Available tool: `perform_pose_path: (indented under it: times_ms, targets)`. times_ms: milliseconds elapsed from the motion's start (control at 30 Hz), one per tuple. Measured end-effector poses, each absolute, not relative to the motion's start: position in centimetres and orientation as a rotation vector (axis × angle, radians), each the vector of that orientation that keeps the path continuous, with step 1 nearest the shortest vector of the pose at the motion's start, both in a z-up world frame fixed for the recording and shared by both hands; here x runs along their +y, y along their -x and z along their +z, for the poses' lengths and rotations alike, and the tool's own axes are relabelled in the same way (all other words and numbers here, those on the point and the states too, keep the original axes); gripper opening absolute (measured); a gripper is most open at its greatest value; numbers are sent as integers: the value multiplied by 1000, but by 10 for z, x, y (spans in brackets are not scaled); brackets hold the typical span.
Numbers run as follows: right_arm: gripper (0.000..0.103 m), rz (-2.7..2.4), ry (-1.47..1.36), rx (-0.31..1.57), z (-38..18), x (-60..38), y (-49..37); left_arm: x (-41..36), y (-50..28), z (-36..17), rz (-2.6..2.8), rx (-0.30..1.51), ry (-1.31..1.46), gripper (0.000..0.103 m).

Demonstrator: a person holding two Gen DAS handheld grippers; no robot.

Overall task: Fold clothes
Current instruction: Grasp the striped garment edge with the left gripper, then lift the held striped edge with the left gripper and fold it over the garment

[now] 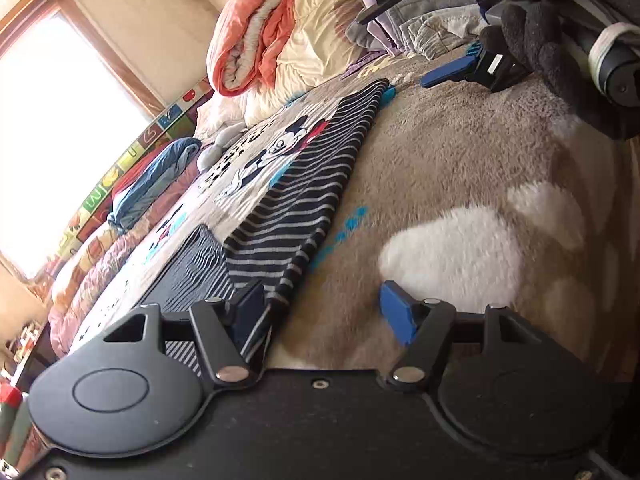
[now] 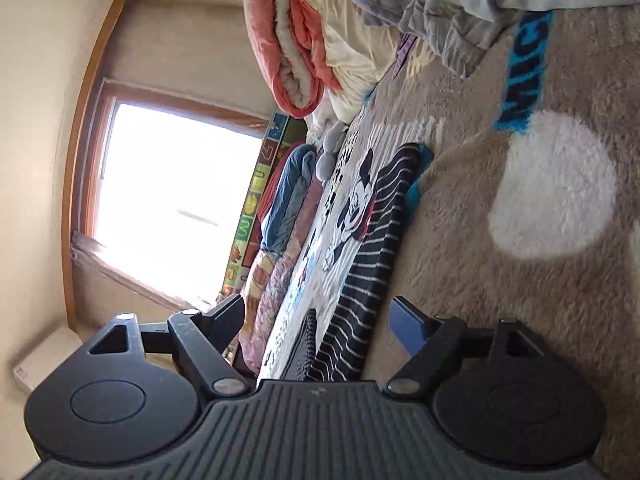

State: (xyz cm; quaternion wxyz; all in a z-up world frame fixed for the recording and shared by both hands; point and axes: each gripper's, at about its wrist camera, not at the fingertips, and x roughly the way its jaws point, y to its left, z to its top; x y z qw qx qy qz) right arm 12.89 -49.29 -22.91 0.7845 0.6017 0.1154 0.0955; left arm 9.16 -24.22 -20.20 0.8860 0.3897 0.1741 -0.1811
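Left hand-held gripper [image 1: 326,312]: nearest the left wrist lens; blue-padded fingers spread wide. One finger sits against the hem of the shirt, the other over bare blanket. Nothing is clamped between them.

Right hand-held gripper [image 2: 320,322]: nearest the right wrist lens; fingers parted wide, straddling the near edge of the shirt without pinching it. In the left wrist view it shows far off at the top right [image 1: 460,68], low over the blanket, held by a dark gloved hand [image 1: 532,28].

Striped shirt [image 1: 304,184]: navy with thin white stripes and a pale front panel printed with a cartoon mouse; lies flat on the bed, running away from both cameras. A dark striped section is folded over the near end of the pale panel. Also in the right wrist view [image 2: 372,240].

Blanket [image 1: 460,168]: shaggy tan fleece with white round patches and turquoise lettering; covers the bed under the shirt.

Grey clothes pile [image 1: 424,24]: crumpled, beyond the shirt at the far end of the blanket.

Rolled quilt [image 1: 264,28]: orange and cream, heaped beside the grey pile.

Blue garment [image 1: 156,176]: bunched along the far side of the bed, by a colourful letter-print border.

Window [image 1: 52,120]: bright, wood-framed, behind the bed.
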Motion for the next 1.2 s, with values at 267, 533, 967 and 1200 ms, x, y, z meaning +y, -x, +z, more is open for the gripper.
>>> perform_pose_path:
  times_ms: [267, 533, 967, 1200]
  targets:
    - [76, 100, -1473, 116, -253, -533, -132, -322, -153, -205, -354, 330, -945, 57]
    - [76, 98, -1568, 40, -268, -549, -127, -380, -195, -213, -345, 304, -1069, 38]
    - [76, 100, -1647, -25, -278, -560, -129, -439, -249, -227, -291, 275, -1218, 33]
    - [76, 89, -1661, -49, -278, -561, -130, -453, -276, -226, -302, 378, -1196, 3]
